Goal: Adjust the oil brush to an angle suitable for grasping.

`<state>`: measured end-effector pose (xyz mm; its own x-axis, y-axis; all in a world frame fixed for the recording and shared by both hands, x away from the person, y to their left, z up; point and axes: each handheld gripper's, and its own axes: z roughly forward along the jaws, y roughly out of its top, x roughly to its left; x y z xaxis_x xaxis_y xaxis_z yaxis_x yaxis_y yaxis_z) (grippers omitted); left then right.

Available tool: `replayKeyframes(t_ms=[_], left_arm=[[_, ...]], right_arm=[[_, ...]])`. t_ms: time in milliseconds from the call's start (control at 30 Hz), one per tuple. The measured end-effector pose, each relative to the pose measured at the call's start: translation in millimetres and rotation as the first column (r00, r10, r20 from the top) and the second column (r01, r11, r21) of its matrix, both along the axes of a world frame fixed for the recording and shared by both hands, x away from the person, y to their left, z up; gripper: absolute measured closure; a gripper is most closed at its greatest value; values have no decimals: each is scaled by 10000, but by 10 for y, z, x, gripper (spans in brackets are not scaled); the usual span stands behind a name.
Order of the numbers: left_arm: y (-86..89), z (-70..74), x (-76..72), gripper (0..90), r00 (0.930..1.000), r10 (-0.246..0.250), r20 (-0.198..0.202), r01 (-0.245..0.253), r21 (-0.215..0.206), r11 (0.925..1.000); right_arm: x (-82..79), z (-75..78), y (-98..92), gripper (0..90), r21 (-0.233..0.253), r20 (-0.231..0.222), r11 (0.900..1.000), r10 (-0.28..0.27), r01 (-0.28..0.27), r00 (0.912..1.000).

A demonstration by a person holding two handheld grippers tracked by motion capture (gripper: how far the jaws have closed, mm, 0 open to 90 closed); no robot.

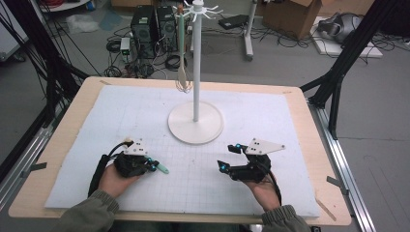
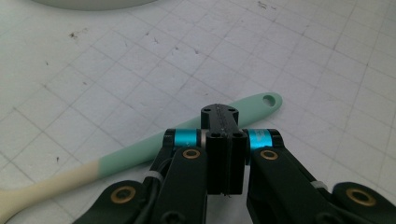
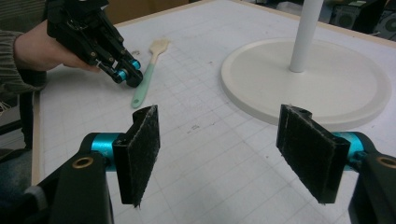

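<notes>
Trouble would most likely start at the left gripper point(image 2: 223, 140), whose jaws stand pressed together just over the spatula point(image 2: 140, 149), with nothing visibly between them: the mint handle runs behind the tips and lies flat on the mat point(image 1: 270, 125), its hanging hole out past the jaws and its cream blade toward the person. I judge that a pinch from here could miss, since the jaws must open before they can take so thin and flat a handle, and a grip at the very end would let the blade sag or swing. Pushing down with closed tips could also skid the spatula across the mat. The right gripper point(image 3: 233, 154) hovers well apart from it, jaws wide with bare felt pads point(image 3: 140, 149), pointed between the spatula and the stand point(image 1: 196, 121); if both hands close in together they may bump. The stand has a broad round base and a slim pole, with a whisk point(image 1: 183, 79) already hanging from one of its top hooks, so a careless reach there could knock the whisk loose or rock the pole. The mat is white, gridded and scuffed, laid on a pale wooden table point(image 1: 72, 121) with rounded corners. Beyond it lies a grey floor with computer towers point(image 1: 150, 24), loose cables, a cardboard box point(image 1: 295, 14) and black frame legs.
</notes>
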<state>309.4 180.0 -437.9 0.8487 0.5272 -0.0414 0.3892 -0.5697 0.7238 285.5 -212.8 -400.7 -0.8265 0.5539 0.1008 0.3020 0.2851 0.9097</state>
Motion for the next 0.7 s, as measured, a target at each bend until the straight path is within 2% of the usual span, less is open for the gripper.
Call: replayKeyframes(t_ms=[100,233,467,567,633,700], left_arm=[[2,13,7,895,10000,34,57,-34,0,10000],[104,89,73,896,9988,454,190,-445,-475,9979],[295,251,295,896,9936,1004,515,-979,-476,9941],[369,251,385,896,9902,1312,479,-1289,-488,9905],[416,223,434,896,9888,1464,275,-1445,-599,9877],[434,186,469,896,9869,1611,122,-1604,-477,9859]], right_arm=[[4,-8,2,297,-1,-1,10000,1,-1,10000],[1,-13,3,297,13,-9,10000,9,-9,10000],[7,-31,11,297,-37,-33,10000,17,-17,10000],[11,-34,11,297,2,-76,10000,20,-20,10000],[11,-37,9,297,4,-73,10000,19,-19,10000],[12,-40,10,297,-15,-64,10000,27,-27,10000]])
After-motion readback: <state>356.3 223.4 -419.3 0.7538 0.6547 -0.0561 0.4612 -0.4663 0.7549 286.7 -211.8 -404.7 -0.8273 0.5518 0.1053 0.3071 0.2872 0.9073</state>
